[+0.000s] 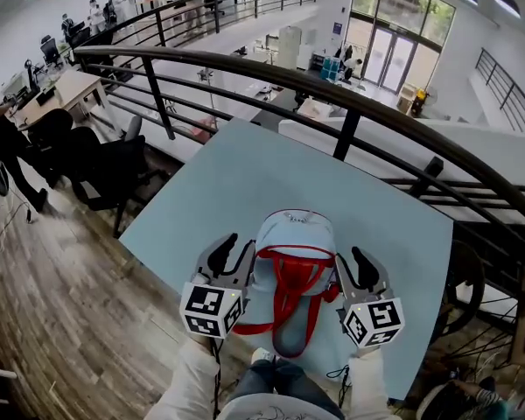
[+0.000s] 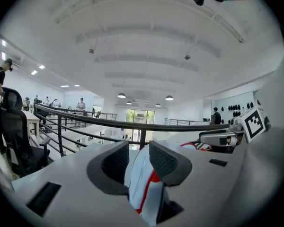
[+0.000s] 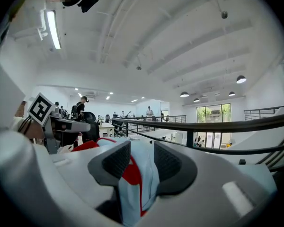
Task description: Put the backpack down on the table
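Observation:
A light blue backpack (image 1: 295, 234) with red straps (image 1: 289, 291) hangs between my two grippers, over the near end of the pale blue table (image 1: 245, 182). My left gripper (image 1: 234, 254) grips its left side and my right gripper (image 1: 353, 268) its right side. In the left gripper view, blue and red fabric (image 2: 142, 183) fills the gap of the left gripper (image 2: 138, 152). The right gripper view shows the same backpack fabric (image 3: 132, 183) pinched in the right gripper (image 3: 142, 157). Whether the bag's bottom touches the table is hidden.
A black metal railing (image 1: 271, 73) curves round the table's far and right sides, with a drop to a lower floor beyond. Black office chairs (image 1: 105, 164) and a standing person (image 1: 9, 147) are at the left on the wooden floor (image 1: 61, 296).

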Tool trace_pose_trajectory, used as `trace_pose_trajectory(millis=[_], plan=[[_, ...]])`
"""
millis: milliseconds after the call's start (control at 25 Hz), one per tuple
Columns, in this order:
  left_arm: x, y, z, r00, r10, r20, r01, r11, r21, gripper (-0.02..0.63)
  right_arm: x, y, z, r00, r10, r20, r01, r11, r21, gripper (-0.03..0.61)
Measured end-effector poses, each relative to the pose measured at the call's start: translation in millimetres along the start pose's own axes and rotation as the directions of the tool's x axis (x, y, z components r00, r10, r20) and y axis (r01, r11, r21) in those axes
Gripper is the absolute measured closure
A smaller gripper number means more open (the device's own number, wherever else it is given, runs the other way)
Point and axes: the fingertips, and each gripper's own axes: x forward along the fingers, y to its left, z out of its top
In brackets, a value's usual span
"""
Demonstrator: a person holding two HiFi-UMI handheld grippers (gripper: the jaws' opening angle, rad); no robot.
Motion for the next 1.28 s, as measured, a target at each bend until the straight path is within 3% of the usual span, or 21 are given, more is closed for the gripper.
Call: trace_pose_trajectory(millis=[120,240,440,880,1280], plan=[[-9,2,20,0.998,0.032,0.05,-0.032,0.999,-0.014,0.545,-2,1,16,0.999,-0.019,0.03,0.019,1.0,-0.001,0.42],[-18,4,34,0.994,0.078,0.081,-0.077,0.997,-0.005,0.579,-7,0,31,0.997,-0.048,0.068,0.047,0.999,0.008,0.472],[-28,8,51,0.983,0.128,0.128,-0.128,0.992,-0.004,0.589,-12,-4,52,0.989,-0.082,0.125,0.082,0.997,0.005,0.535],[-36,-2,74,0.975,0.146,0.165,-0.149,0.989,0.005,0.591,-22,-14,75,0.978,-0.133,0.16,0.132,0.991,0.015,0.537],[-35,-4,74,0.976,0.14,0.166,-0.142,0.99,-0.001,0.591,-19,-12,79,0.978,-0.129,0.163,0.126,0.992,0.025,0.54]])
